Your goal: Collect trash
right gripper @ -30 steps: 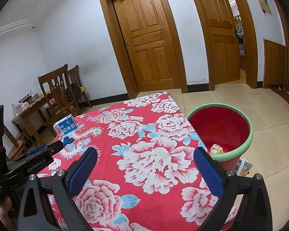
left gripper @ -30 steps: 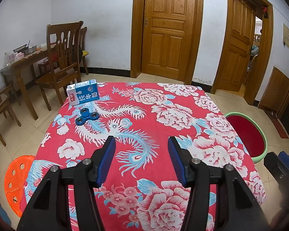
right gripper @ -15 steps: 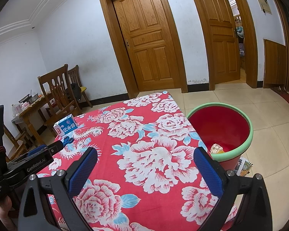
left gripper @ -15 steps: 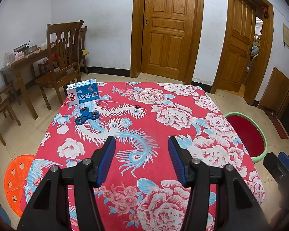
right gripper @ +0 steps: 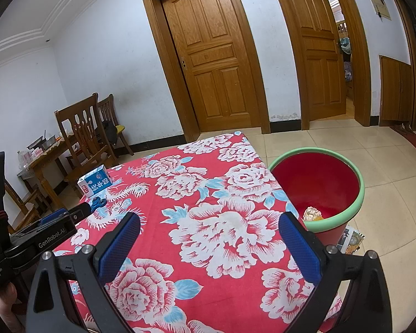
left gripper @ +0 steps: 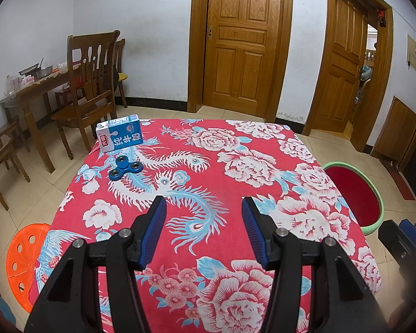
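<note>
2 chairs (left gripper: 91, 83) (wooden) stand beyond milk carton (left gripper: 119, 137).

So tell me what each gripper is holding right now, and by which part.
Nothing is held. The left gripper and right gripper both have open jaws over the tablecloth, with nothing between them. The milk carton lies untouched.

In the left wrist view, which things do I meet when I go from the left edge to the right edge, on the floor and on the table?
Orange stool → milk carton → blue spinner toy → left claw → red bin with green rim.
</note>
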Motion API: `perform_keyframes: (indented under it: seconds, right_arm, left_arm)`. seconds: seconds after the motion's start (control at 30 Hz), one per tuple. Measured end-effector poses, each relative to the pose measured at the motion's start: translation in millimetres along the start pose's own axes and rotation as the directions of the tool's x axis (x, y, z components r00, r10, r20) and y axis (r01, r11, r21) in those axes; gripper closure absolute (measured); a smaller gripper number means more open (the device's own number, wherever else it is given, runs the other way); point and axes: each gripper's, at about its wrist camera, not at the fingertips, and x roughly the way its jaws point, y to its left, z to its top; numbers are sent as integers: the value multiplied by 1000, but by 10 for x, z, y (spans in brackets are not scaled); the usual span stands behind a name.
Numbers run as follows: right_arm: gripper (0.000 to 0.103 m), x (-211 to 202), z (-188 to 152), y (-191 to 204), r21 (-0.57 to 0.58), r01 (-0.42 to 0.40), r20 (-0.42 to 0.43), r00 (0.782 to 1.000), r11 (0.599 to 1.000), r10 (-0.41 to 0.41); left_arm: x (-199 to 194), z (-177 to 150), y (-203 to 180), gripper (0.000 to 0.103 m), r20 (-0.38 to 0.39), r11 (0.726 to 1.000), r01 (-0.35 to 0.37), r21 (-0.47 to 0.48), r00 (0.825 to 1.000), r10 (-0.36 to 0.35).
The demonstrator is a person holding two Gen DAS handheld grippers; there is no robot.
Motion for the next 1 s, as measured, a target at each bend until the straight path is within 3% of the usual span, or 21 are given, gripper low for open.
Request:
perform_keyframes:
  seconds: [1.0]
  right_arm:
    - [1, -4, -2, -11, 3, -2, 1, 1000, 1000, 2]
  left_arm:
    - [-16, 4, 10, 47, 0, 1000, 1, -2, 1000, -1]
